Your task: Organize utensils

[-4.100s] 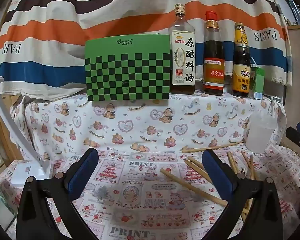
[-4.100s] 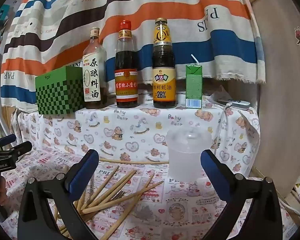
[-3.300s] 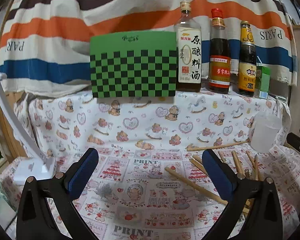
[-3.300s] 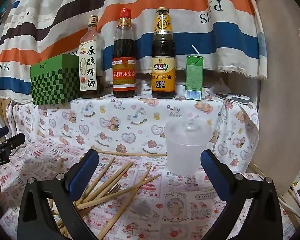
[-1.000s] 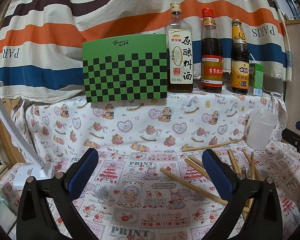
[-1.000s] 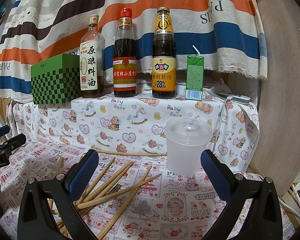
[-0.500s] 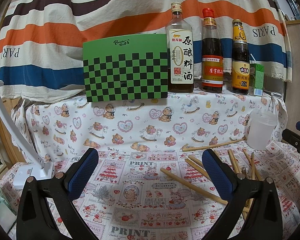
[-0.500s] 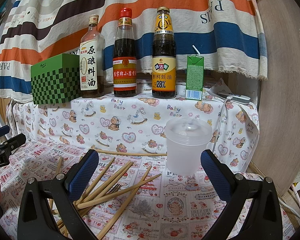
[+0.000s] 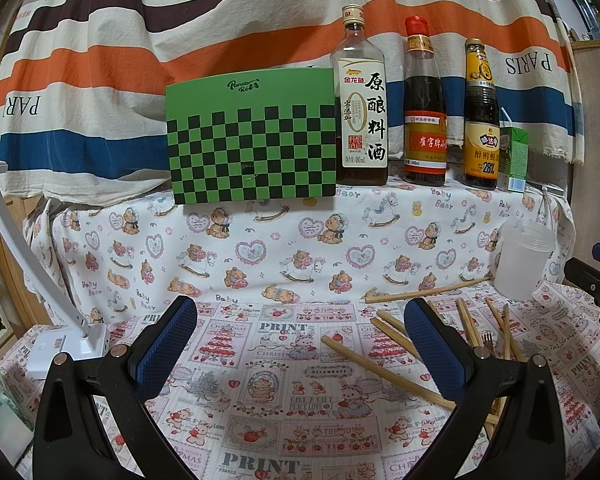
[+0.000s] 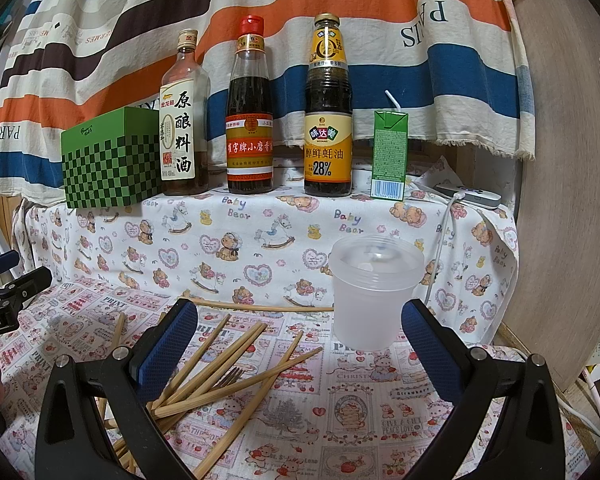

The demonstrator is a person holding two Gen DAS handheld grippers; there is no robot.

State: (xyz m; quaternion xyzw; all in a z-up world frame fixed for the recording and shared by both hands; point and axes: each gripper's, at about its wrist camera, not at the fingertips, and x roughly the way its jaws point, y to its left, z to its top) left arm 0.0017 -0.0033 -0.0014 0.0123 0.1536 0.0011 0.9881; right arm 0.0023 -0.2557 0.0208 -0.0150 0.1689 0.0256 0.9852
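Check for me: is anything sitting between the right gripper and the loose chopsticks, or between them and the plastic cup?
Nothing visible blocks either path. The right gripper is open just above the chopsticks, which lie scattered on the cloth with a fork among them. The plastic cup stands upright beside them, mouth open, with only bare cloth between.

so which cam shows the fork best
The right wrist view: the fork lies near the frame's middle among the chopsticks, tines clear, handle hidden under them. In the left wrist view only the tines of the fork peek out, small, beside the gripper finger.
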